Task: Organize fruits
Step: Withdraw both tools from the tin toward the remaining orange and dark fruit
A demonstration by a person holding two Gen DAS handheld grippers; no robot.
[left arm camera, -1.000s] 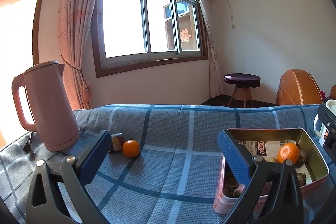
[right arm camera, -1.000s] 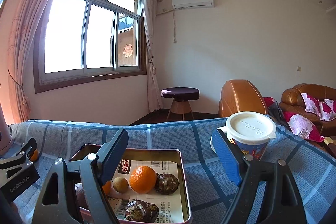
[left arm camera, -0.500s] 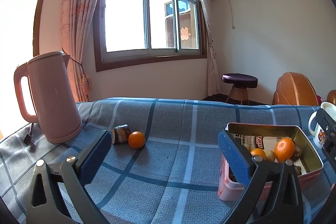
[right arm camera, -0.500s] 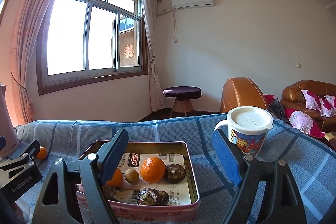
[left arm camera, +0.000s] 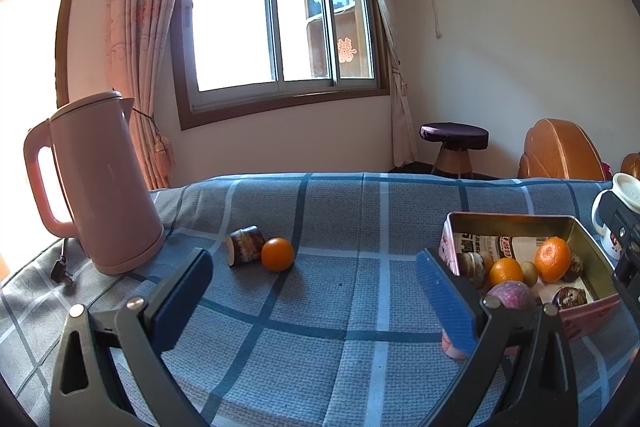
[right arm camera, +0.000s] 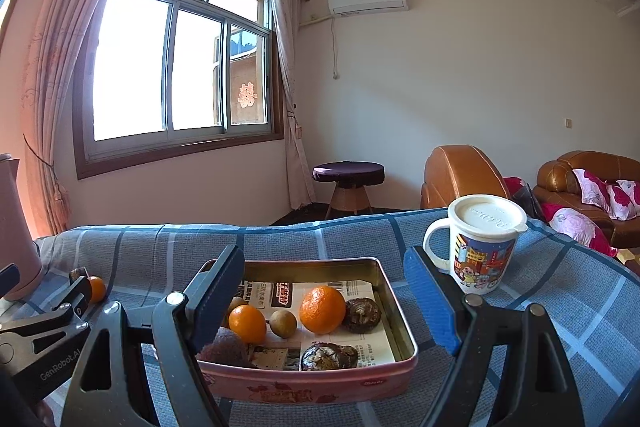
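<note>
A pink metal tin [right arm camera: 320,385] lined with printed paper holds two oranges [right arm camera: 322,309], a small brown fruit [right arm camera: 283,323], dark mushrooms [right arm camera: 362,314] and a purple fruit [left arm camera: 511,294]. The tin also shows in the left wrist view [left arm camera: 592,259]. A loose orange [left arm camera: 277,254] lies on the blue checked cloth beside a dark mushroom piece [left arm camera: 245,250]. My left gripper [left arm camera: 316,301] is open and empty, above the cloth in front of the loose orange. My right gripper [right arm camera: 324,303] is open and empty, with the tin between and beyond its fingers.
A pink kettle [left arm camera: 94,183] stands at the left with its plug [left arm camera: 61,269] on the cloth. A lidded cartoon mug [right arm camera: 482,243] stands right of the tin. Brown armchairs [right arm camera: 460,175] and a stool [right arm camera: 348,183] lie beyond the table's far edge.
Both grippers have risen and drawn back, so more of the cloth and the tin's contents show. Both stay open. Nothing on the table has moved.
</note>
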